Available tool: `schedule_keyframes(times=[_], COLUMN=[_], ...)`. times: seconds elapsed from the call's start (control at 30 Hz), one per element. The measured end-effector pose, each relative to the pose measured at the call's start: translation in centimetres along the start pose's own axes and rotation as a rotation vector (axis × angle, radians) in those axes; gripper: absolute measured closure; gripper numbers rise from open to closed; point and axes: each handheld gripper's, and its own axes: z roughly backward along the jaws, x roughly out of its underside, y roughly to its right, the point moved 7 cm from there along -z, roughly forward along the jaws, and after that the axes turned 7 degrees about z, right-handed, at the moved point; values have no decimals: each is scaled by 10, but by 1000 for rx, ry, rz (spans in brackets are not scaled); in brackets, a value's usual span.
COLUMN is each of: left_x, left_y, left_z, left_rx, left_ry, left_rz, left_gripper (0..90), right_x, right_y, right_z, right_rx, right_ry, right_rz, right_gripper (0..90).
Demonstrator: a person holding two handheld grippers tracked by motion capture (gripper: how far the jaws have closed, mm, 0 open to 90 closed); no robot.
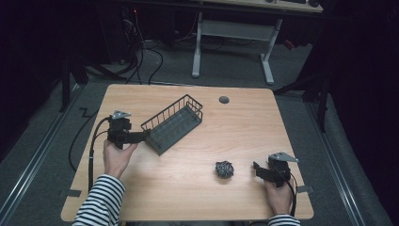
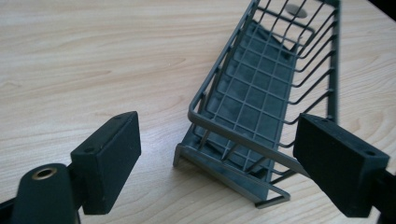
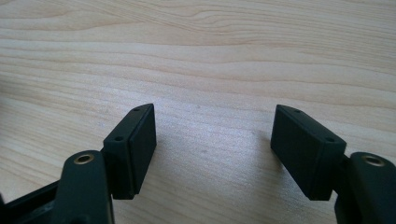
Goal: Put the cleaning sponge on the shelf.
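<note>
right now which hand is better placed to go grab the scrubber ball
Right. The right gripper sits open on the table just beside the steel scrubber ball, with bare wood between them. The left gripper is open at the wire basket, across the table from the ball.

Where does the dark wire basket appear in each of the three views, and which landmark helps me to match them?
High view: wire basket lies diagonally, left of centre, by the left gripper.
Left gripper view: centre to upper right, near end between the open jaws.
Right gripper view: not in it.
Shared landmark: grey round cap beyond the basket.
</note>
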Motion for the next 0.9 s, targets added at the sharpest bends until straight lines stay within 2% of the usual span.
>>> schedule_keyframes(times=[0.33,0.6,0.7,0.8,0.9], left_x=[1,2,1,0,1], left_y=[-2,-1,1,5,7], left_z=[-16,-24,-25,-27,-29], left_rx=[-6,7,-2,-15,-9], left_ry=[-18,-35,-42,-58,-64], left_rz=[38,59,48,14,15], left_gripper=[149,171,194,232,260], right_x=[0,0,0,0,0], right_y=[0,0,0,0,0], right_z=[0,0,0,0,0], right_rx=[0,0,0,0,0], right_ry=[0,0,0,0,0], right_rz=[-1,0,0,-1,-1], right_gripper=[314,314,314,314,314])
